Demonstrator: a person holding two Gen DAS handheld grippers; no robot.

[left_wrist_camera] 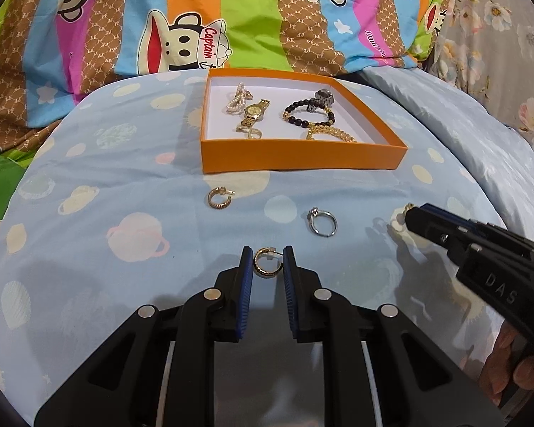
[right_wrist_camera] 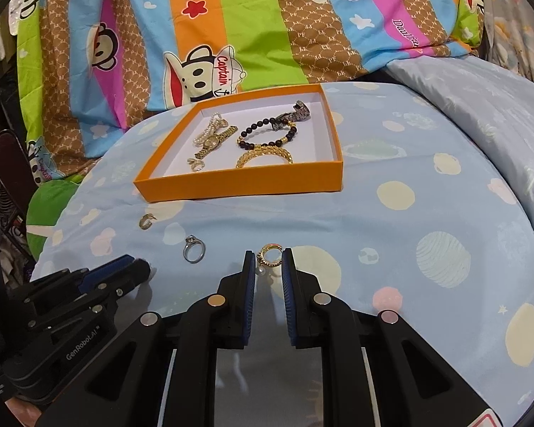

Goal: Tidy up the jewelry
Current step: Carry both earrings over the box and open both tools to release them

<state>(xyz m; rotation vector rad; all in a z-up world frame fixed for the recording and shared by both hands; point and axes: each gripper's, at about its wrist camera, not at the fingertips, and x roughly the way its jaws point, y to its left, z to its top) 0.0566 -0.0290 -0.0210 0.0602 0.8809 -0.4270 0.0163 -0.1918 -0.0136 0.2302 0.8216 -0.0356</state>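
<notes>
Blue pads of the left tool (left_wrist_camera: 267, 261) pinch a gold hoop earring (left_wrist_camera: 267, 262), its ring face-on, post up, just above the bed (left_wrist_camera: 89, 249). Beyond it a silver ring (left_wrist_camera: 323, 222) and a second gold hoop (left_wrist_camera: 219, 198) lie loose before the near wall of the orange box (left_wrist_camera: 302, 156) of jewelry; nothing blocks the way.

From the right wrist, the right tool (right_wrist_camera: 268, 261) is nearly closed on a gold pearl-drop earring (right_wrist_camera: 270, 255), pearl hanging down, near the bed's front edge.
</notes>
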